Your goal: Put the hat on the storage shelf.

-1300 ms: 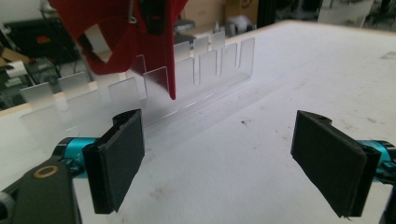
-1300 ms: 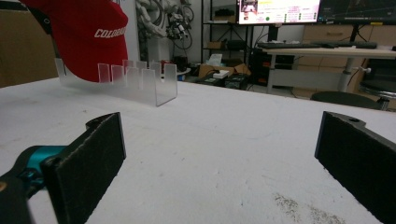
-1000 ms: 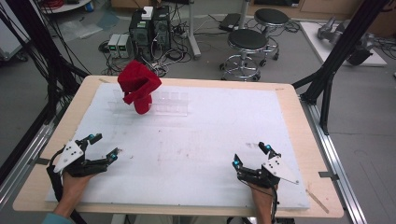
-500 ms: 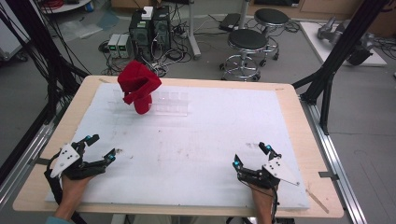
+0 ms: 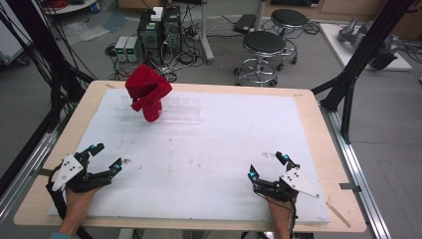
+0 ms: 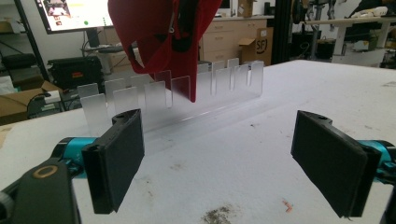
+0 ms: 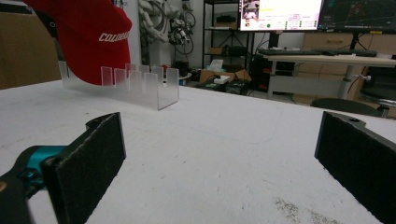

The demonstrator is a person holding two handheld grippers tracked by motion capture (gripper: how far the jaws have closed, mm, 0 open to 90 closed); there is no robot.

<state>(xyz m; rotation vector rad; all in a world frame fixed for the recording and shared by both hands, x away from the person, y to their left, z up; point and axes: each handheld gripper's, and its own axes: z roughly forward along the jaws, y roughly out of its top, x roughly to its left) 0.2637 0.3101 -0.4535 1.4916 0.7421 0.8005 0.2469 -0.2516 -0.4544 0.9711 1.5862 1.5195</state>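
Note:
A red cap (image 5: 147, 96) (image 6: 163, 42) (image 7: 84, 37) hangs on the left end of a clear plastic slotted rack (image 5: 174, 110) (image 6: 201, 91) (image 7: 140, 86) at the far side of the white table mat (image 5: 209, 149). My left gripper (image 5: 104, 158) (image 6: 217, 163) rests near the front left edge, open, nothing between its black pads. My right gripper (image 5: 268, 167) (image 7: 219, 168) rests near the front right edge, also open and empty. Both point toward the rack from a distance.
The wooden table edge (image 5: 318, 124) frames the mat. Black frame posts (image 5: 348, 84) stand at the right and left corners. Stools (image 5: 265, 47), computer boxes (image 5: 159, 25) and cables sit on the floor beyond the table.

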